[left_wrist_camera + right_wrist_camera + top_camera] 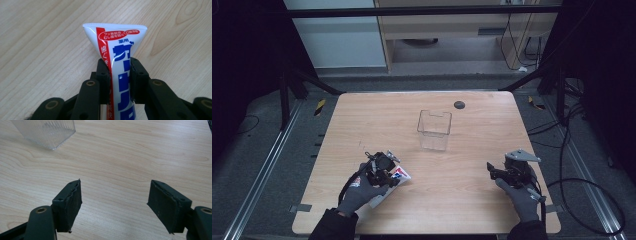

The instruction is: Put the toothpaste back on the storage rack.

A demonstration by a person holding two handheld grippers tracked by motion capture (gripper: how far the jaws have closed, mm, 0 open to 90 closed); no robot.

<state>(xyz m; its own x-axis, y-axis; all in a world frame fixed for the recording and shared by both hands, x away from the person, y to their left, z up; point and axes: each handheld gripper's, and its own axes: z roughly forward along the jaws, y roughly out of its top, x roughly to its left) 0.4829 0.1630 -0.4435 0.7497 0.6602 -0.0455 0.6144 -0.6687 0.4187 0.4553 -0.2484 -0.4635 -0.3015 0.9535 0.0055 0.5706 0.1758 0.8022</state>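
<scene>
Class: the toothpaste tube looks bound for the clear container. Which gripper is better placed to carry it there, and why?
Left. The left gripper is already clamped on the toothpaste tube. The right gripper hangs open over bare table, so it would probably have to fetch it first. The clear container stands ahead.

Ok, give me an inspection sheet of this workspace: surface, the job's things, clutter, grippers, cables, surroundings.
Surface: light wooden table, with a small dark round spot near the far edge.
Job's things: toothpaste tube, white with red and blue print, lying at the near left; clear plastic container upright mid-table.
Clutter: nothing seen.
Grippers: left gripper shut on the tube; right gripper open over bare wood.
Cables: black cable on the floor at right.
Surroundings: grey floor, dark frame, wooden cabinet behind.
</scene>
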